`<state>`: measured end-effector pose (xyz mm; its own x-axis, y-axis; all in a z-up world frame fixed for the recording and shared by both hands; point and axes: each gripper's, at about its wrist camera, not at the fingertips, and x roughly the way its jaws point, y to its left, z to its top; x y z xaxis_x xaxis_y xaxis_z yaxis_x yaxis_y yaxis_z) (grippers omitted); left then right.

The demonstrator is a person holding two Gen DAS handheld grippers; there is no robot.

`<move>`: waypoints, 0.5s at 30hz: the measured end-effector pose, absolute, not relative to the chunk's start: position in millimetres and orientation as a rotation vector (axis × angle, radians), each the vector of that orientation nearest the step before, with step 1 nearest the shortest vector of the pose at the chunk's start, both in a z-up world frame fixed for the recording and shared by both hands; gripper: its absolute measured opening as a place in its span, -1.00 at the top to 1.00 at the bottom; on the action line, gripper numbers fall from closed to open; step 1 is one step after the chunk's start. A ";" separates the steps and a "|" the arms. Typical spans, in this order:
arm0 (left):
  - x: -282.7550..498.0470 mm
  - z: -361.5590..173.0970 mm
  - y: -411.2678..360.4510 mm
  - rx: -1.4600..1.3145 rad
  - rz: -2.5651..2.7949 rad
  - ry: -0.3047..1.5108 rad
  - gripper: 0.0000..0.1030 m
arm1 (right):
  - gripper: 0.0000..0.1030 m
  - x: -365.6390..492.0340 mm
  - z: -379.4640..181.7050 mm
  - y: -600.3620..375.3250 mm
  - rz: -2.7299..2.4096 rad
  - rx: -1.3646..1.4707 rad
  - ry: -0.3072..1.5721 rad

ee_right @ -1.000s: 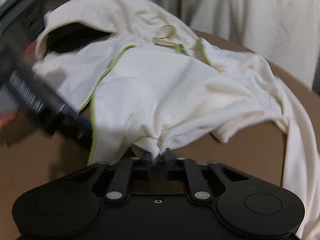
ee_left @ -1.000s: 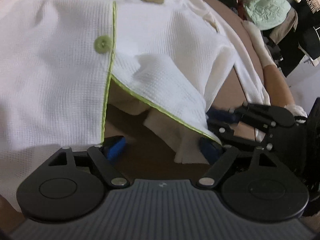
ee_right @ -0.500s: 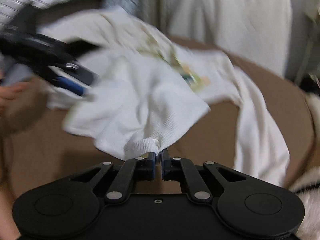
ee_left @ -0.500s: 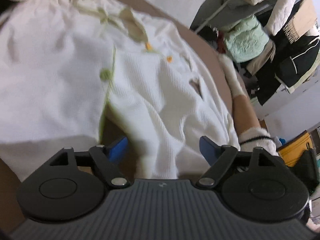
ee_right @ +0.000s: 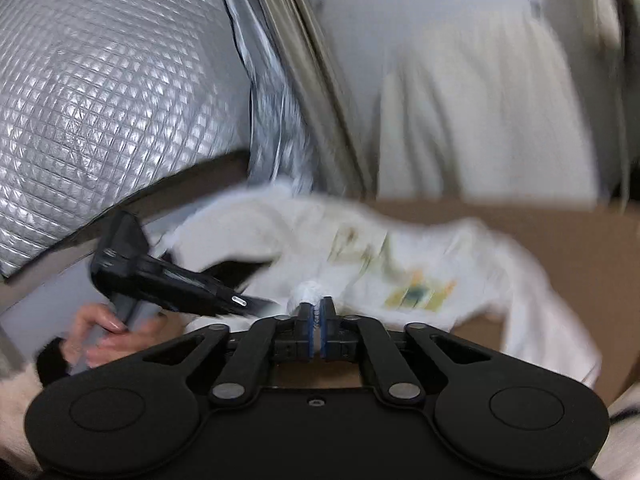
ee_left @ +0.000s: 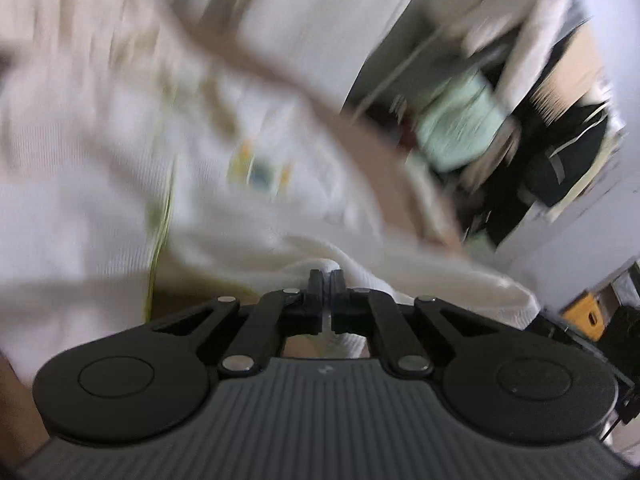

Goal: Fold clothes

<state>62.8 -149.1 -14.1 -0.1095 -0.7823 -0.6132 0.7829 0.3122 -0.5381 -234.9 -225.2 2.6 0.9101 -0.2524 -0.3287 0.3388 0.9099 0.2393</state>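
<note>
Now your left claw (ee_left: 326, 276) has gone from spread wide, a second ago, to pressed together on a bunched fold of the white waffle-knit garment with lime-green piping (ee_left: 80, 208). Your right claw (ee_right: 316, 307) is pinching a puckered bit of the same cloth between its blue pads, as it was a second ago. So you hold the garment at two points, one in each claw.

Ahead of your left claw the cloth spreads out and to the left over the brown desk (ee_left: 384, 156); the green edge runs down just left of the claw. Both views are smeared, so both claws look to be moving fast. From the right claw, the cloth fans forward and rightward across the desk (ee_right: 580, 248), and the left claw (ee_right: 256, 302) comes in from the left, close beside the right one, with your hand (ee_right: 102, 330) on its grey handle.

For the task, a two-point hold like this suits lifting, shaking out or carrying an edge over into a fold. I judge the garment is not yet in a neat folded shape, as it lies loose and rumpled.

As for writing: a small printed patch in yellow, orange and blue (ee_right: 416, 290) shows on the cloth ahead of the right claw, and it appears ahead of the left claw too, but blur leaves nothing readable. No brand or label can be read anywhere.
</note>
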 end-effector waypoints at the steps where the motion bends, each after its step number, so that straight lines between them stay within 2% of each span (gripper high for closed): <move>1: 65.8 -1.2 -145.7 -0.026 -1.326 1.004 0.91 | 0.93 -236.0 9.2 -220.2 -0.347 0.212 0.293; 4: 63.5 12.0 -146.1 0.057 -1.236 0.923 0.90 | 0.93 -207.6 1.6 -223.6 -0.487 0.010 0.436; 6: 55.2 8.4 -145.7 0.140 -1.187 0.864 0.90 | 0.93 -187.8 -14.9 -241.0 -0.519 -0.016 0.527; 9: 58.8 -11.4 -148.1 0.274 -1.069 0.879 0.83 | 0.93 -165.7 -39.9 -255.0 -0.519 -0.008 0.585; 10: 60.7 -18.1 -148.1 0.329 -1.002 0.875 0.75 | 0.93 -159.5 -47.8 -256.4 -0.517 -0.023 0.599; 12: 61.6 -31.8 -144.4 0.448 -0.856 0.813 0.47 | 0.93 -152.4 -58.8 -256.8 -0.561 -0.086 0.629; 14: 58.9 -44.9 -129.7 0.545 -0.715 0.690 0.02 | 0.94 -142.6 -64.7 -270.6 -0.572 -0.091 0.643; 15: 59.3 -47.9 -130.6 0.554 -0.714 0.690 -0.03 | 0.94 -137.7 -67.6 -277.8 -0.577 -0.092 0.650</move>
<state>59.3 -130.6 -47.9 0.5581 -0.3985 -0.7278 0.7410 0.6341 0.2210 -137.7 -277.8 -67.6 0.6458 -0.5339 -0.5458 0.4778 0.8402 -0.2565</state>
